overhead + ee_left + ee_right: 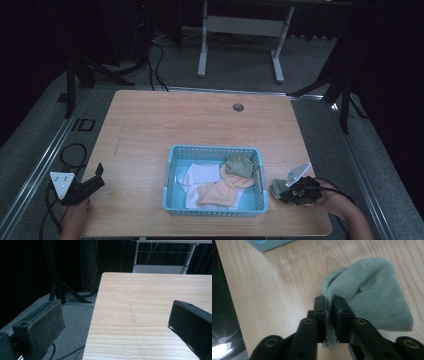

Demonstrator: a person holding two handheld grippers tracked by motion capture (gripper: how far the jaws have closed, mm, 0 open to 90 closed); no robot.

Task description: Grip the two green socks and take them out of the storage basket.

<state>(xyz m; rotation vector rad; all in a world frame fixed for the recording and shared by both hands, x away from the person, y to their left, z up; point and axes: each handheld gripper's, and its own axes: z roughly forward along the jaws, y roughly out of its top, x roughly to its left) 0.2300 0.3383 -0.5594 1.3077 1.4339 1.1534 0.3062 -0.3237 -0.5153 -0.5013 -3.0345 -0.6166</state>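
Observation:
A grey-green knitted cloth [372, 297] lies on the wooden table [200, 120] just right of a blue basket [215, 148]. My right gripper [329, 300] is low over the table, its jaws pinched on a fold at the cloth's edge. From above, that gripper [280, 192] and the cloth [274, 189] sit near the table's front right corner. The basket holds a white cloth [200, 175], an orange cloth [220, 192] and a green cloth [239, 165]. My left gripper [100, 172] rests at the table's front left edge, open [116, 307] and holding nothing.
A round cable hole [238, 107] sits near the table's far edge. Bare wood spreads behind and left of the basket. Beyond the table are dark stands, cables on the floor [155, 65] and a white desk frame [240, 30].

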